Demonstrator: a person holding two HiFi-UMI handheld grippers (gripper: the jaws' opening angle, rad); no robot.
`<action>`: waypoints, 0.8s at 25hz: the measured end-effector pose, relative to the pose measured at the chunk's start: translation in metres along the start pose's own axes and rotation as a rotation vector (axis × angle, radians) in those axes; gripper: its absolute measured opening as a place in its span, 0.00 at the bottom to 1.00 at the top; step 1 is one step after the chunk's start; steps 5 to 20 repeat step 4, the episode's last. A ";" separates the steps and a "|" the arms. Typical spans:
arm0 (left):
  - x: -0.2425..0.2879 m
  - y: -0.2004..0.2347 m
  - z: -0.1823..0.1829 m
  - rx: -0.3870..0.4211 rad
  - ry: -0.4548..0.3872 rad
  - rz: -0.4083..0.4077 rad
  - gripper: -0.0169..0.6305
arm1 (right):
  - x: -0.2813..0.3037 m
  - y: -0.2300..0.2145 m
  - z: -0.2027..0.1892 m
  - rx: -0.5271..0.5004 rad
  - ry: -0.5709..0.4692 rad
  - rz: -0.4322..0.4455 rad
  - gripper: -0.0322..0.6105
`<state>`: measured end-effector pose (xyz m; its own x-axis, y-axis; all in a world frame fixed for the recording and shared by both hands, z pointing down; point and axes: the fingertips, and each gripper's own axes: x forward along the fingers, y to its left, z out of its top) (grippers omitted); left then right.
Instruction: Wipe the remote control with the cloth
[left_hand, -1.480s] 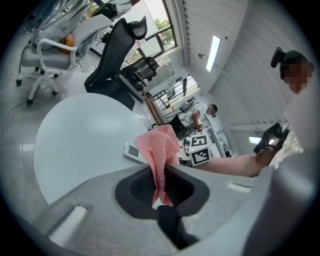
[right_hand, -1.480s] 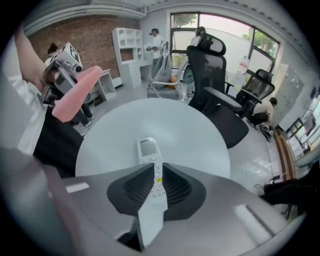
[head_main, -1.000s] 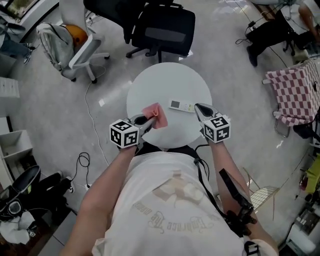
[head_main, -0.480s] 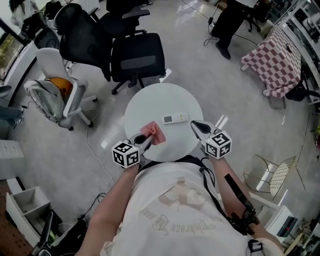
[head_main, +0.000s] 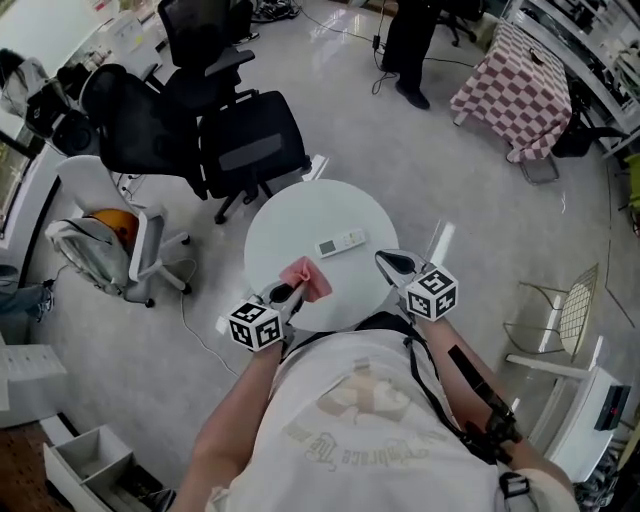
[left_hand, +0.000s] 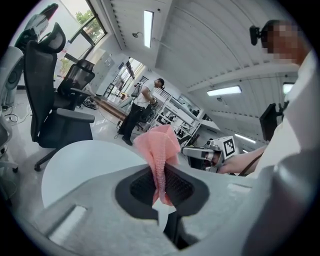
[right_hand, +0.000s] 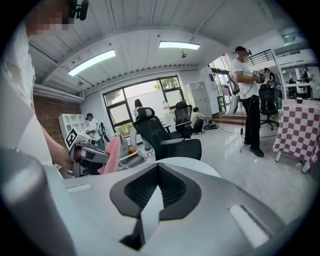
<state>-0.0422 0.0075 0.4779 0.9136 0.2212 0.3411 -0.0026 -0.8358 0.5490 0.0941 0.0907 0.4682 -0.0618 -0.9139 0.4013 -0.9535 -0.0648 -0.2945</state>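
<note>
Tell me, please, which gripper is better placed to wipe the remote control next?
The left gripper, probably: its jaws are shut on the pink cloth, near the remote control. The right gripper is shut and empty.

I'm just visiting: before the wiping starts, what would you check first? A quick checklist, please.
1. Cloth clamped in left hand-held gripper: ok.
2. Right hand-held gripper shut with nothing in it: ok.
3. Remote lying uncovered on table: ok.
4. Cloth touching remote: not ok, there is a gap between them.
5. Right hand-held gripper steadying remote: not ok, it is apart from it.
6. Where the remote is dirty: cannot tell, too small.
</note>
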 end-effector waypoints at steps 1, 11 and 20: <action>0.000 -0.001 0.000 -0.001 0.002 -0.002 0.05 | -0.002 0.000 0.000 0.003 -0.002 -0.003 0.06; 0.001 -0.004 -0.002 -0.005 0.006 -0.007 0.05 | -0.008 0.000 -0.003 0.012 -0.005 -0.012 0.06; 0.001 -0.004 -0.002 -0.005 0.006 -0.007 0.05 | -0.008 0.000 -0.003 0.012 -0.005 -0.012 0.06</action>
